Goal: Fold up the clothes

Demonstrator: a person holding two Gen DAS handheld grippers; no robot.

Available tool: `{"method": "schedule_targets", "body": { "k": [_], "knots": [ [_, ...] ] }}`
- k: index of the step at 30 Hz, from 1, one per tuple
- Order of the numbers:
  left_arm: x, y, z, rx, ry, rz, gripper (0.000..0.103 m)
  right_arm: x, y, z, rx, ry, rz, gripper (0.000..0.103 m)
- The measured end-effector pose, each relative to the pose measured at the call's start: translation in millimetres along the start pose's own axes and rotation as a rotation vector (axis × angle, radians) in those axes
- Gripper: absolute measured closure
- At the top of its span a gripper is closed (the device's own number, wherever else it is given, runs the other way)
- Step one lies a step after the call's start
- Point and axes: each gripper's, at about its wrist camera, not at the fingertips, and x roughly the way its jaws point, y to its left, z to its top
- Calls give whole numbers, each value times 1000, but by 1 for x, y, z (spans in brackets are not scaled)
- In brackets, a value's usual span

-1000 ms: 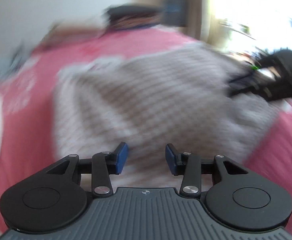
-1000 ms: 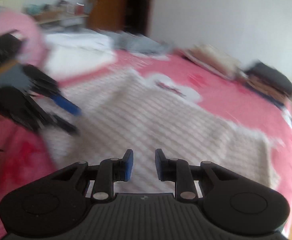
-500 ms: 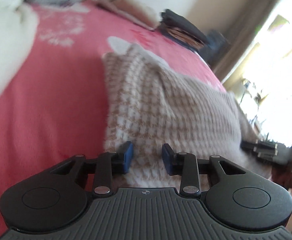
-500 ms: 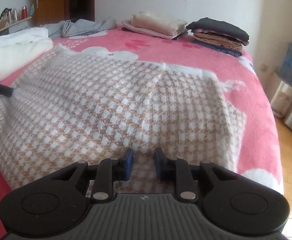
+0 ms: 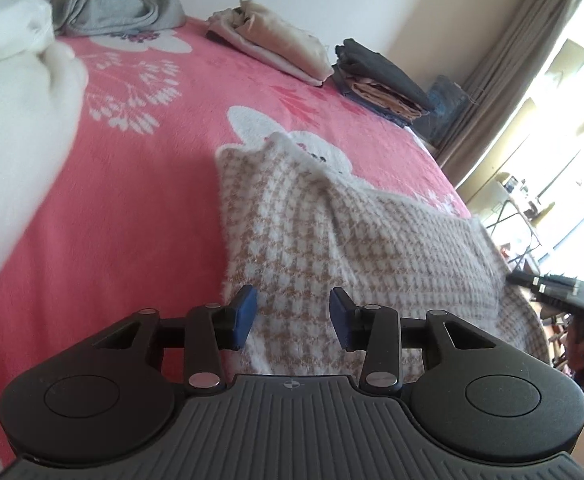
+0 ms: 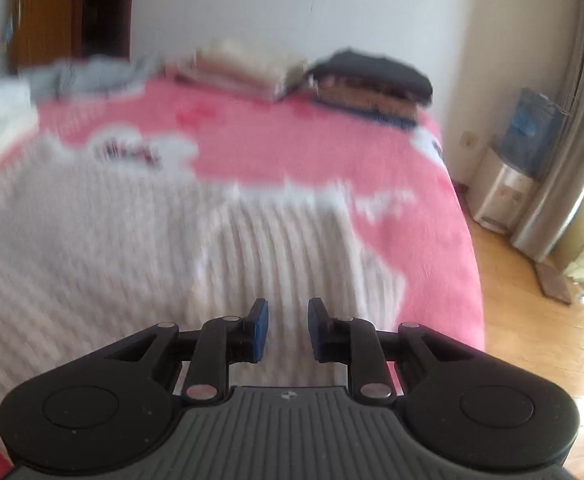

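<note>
A fuzzy beige-and-white houndstooth garment (image 5: 351, 240) lies spread on the pink flowered bedspread (image 5: 140, 200). My left gripper (image 5: 292, 302) hovers low over its near left corner. Its jaws are opening, and the blue pads (image 5: 246, 308) stand apart above the cloth without pressing it. In the blurred right wrist view the same garment (image 6: 132, 248) fills the left and middle. My right gripper (image 6: 288, 314) is over its near right part, with a narrow gap between the pads and nothing pinched. The right gripper (image 5: 551, 286) also shows at the far right of the left wrist view.
A white fluffy bundle (image 5: 12, 100) lies at the left. Grey clothes (image 5: 112, 12), a folded beige stack (image 5: 280, 44) and a dark folded stack (image 5: 379, 76) line the bed's far side. Right of the bed are wooden floor (image 6: 531, 304), a water dispenser (image 6: 511, 168) and curtains (image 6: 563, 140).
Both views have swung round. My left gripper settled at the garment's near left corner and its pads spread a little. My right gripper slid toward the garment's right edge, and its view is now blurred.
</note>
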Motion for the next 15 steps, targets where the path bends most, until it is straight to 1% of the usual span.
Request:
{"method": "schedule_targets", "body": {
  "k": [2,3,5,7,10,11,13,15],
  "knots": [
    [2,-2,1,6,-4,10,63,10,-3,4,-31,-13,-38,80],
    [3,-3,1,8,-7,15,63,21,-6,0,-37,14,-61,80],
    [5,-5,2,14,-11,25,63,46,-18,-10,-6,108,-56,80],
    [3,-6,3,23,-8,28,63,36,-33,-6,103,75,-9,79],
    [3,-8,6,53,-8,41,63,19,-55,2,235,14,45,73],
    [4,-8,7,62,-13,48,63,22,-62,3,252,18,46,69],
    [8,-8,10,56,-23,61,63,34,-72,3,265,41,50,68],
    [14,-9,13,51,-33,77,63,45,-82,2,305,65,127,68]
  ]
}}
